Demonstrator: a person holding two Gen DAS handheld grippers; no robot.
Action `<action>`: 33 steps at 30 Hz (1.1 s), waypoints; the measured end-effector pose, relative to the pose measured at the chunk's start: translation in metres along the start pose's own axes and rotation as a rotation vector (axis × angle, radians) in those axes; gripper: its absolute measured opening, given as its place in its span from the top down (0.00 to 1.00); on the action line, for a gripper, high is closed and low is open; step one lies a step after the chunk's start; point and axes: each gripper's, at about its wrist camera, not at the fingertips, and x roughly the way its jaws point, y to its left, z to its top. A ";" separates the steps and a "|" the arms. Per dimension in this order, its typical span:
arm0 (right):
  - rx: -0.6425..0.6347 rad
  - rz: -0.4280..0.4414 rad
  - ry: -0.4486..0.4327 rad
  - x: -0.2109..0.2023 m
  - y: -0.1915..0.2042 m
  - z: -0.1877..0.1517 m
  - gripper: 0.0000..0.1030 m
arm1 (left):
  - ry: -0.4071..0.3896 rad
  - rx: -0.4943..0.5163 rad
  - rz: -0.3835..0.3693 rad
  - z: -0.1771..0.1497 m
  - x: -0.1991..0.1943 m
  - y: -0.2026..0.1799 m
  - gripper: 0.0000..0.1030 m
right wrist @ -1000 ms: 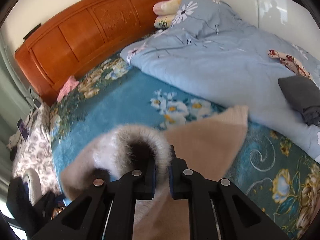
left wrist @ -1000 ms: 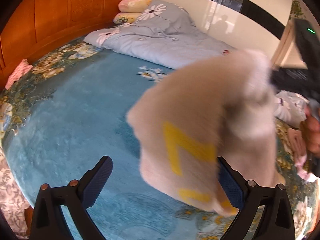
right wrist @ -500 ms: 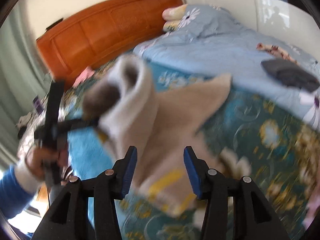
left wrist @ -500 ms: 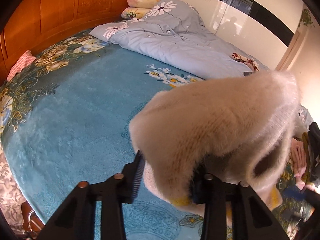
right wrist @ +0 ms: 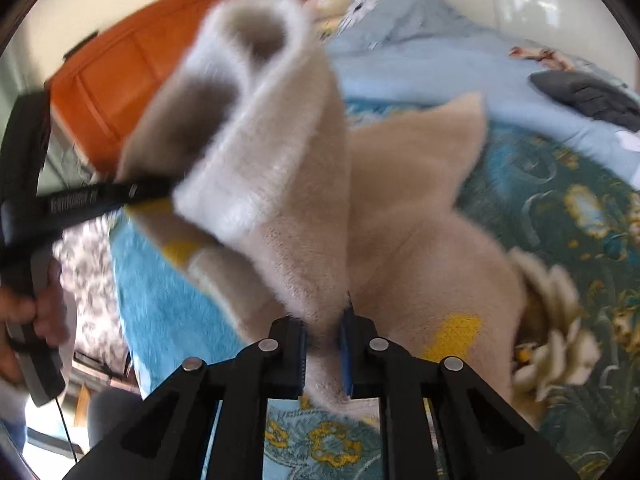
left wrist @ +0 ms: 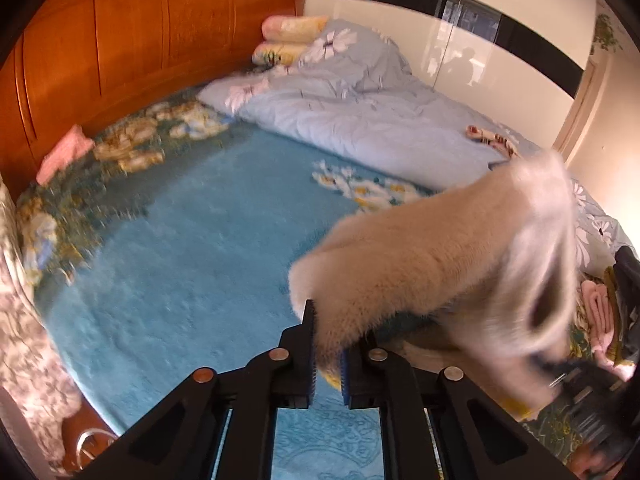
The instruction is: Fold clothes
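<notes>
A fluffy beige garment [left wrist: 432, 256] with yellow marks and a pale cuff hangs in the air between both grippers above the blue bed cover [left wrist: 188, 264]. My left gripper [left wrist: 328, 356] is shut on one edge of it. My right gripper [right wrist: 324, 344] is shut on another edge of the garment [right wrist: 304, 208], with the rest draping to the right over the cover. The left gripper also shows in the right wrist view [right wrist: 80, 200], at the far left, gripping the garment's yellow-marked edge. The right gripper shows blurred at the left wrist view's lower right [left wrist: 580, 384].
A light blue floral duvet [left wrist: 360, 120] lies along the far side, with pillows [left wrist: 292, 36] by the orange wooden headboard [left wrist: 120, 48]. A pink cloth [left wrist: 64, 152] lies near the headboard. A dark grey garment [right wrist: 584, 96] rests on the duvet. Pink clothes [left wrist: 600, 312] lie at right.
Both grippers closed on the garment: the left went from open to shut on its edge, the right reopened half a second ago and is shut on it again. The garment is stretched between them.
</notes>
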 end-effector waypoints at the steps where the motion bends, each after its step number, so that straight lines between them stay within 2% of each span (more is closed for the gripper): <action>1: 0.008 -0.015 -0.043 -0.014 -0.004 0.007 0.89 | -0.028 0.002 0.002 0.005 -0.009 0.002 0.91; 6: 0.032 -0.112 -0.281 -0.106 -0.025 0.053 0.89 | -0.183 0.053 -0.009 0.036 -0.069 0.004 0.92; 9: 0.033 -0.123 -0.382 -0.155 -0.027 0.069 0.90 | -0.290 0.171 -0.001 0.045 -0.111 -0.008 0.92; 12: -0.013 -0.123 -0.453 -0.198 -0.013 0.072 0.90 | -0.385 0.269 0.001 0.046 -0.158 -0.015 0.92; 16: -0.057 -0.072 -0.533 -0.261 0.007 0.057 0.90 | -0.460 0.390 -0.031 0.043 -0.225 -0.013 0.91; 19: -0.105 0.005 -0.567 -0.308 0.020 0.043 0.90 | -0.483 0.533 0.010 0.047 -0.258 -0.013 0.88; 21: -0.136 0.047 -0.586 -0.331 0.030 0.039 0.90 | -0.467 0.611 0.029 0.056 -0.262 -0.017 0.88; 23: -0.154 0.083 -0.596 -0.346 0.038 0.038 0.90 | -0.446 0.683 0.062 0.065 -0.252 -0.026 0.88; 26: -0.113 0.123 -0.544 -0.330 0.022 0.054 0.90 | -0.361 0.716 0.107 0.078 -0.194 -0.038 0.88; 29: -0.043 0.088 -0.419 -0.265 -0.011 0.073 0.90 | -0.219 0.683 0.107 0.088 -0.113 -0.042 0.88; 33: 0.068 0.032 -0.240 -0.162 -0.062 0.086 0.90 | 0.007 0.574 0.085 0.082 0.003 -0.037 0.88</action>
